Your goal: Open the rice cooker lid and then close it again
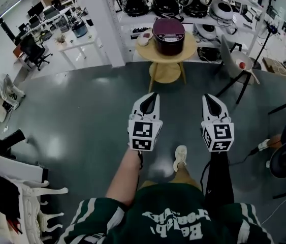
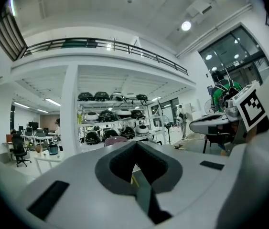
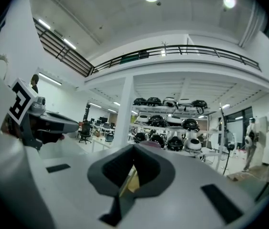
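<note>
Head view: our left hand-held gripper [image 1: 152, 95] and right hand-held gripper [image 1: 209, 97], jaws pressed together, face the closed rice cooker [image 1: 168, 35] on its surface [image 1: 148, 52].

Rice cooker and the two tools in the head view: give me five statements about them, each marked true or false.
1. The rice cooker has its lid down. True.
2. The left tool and the right tool both have their jaws together with nothing between them. True.
3. The rice cooker stands on the floor. False: it stands on a round wooden table.
4. The left tool touches the cooker's lid. False: both tools are held well short of the table, over the grey floor.
5. Shelves behind the table hold more cookers. True.
</note>
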The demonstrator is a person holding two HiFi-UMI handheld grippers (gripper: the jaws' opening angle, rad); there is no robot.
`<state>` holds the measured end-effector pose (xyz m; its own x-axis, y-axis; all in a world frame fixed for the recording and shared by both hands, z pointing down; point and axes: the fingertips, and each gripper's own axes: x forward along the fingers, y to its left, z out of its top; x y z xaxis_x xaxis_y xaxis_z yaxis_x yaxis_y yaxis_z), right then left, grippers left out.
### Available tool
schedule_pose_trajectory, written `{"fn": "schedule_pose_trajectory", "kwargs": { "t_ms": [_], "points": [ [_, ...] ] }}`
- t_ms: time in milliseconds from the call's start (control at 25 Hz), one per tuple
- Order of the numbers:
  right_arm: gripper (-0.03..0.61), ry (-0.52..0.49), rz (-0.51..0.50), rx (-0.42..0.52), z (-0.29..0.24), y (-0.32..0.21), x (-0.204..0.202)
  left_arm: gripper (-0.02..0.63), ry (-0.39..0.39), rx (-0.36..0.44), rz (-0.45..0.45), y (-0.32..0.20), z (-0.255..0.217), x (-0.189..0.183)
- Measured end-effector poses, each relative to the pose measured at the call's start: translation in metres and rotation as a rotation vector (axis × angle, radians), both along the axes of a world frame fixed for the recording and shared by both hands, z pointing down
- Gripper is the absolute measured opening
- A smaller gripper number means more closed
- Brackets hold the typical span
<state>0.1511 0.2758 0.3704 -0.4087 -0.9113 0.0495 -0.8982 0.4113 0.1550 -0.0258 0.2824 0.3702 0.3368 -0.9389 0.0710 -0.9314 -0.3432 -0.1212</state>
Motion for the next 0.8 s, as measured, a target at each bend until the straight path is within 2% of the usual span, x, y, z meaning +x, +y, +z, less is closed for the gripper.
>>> {"fn": "schedule_pose_trajectory", "kwargs": {
  "t_ms": [320,600,800],
  "points": [
    [0.005,0.014,-0.059,-0.018,0.008,-0.145,0.014,0.0,0.036,0.005,-0.028,-0.137,0.002,0.021],
    [0.005,0.042,-0.149,-0.009,0.003,-0.272,0.004,0.0,0.013,0.026,-0.085,-0.255,-0.006,0.025],
    [0.005,0.044,-0.205,-0.012,0.0,-0.339,-0.003,0.0,0.006,0.037,-0.13,-0.32,-0.011,0.027]
  ]
}}
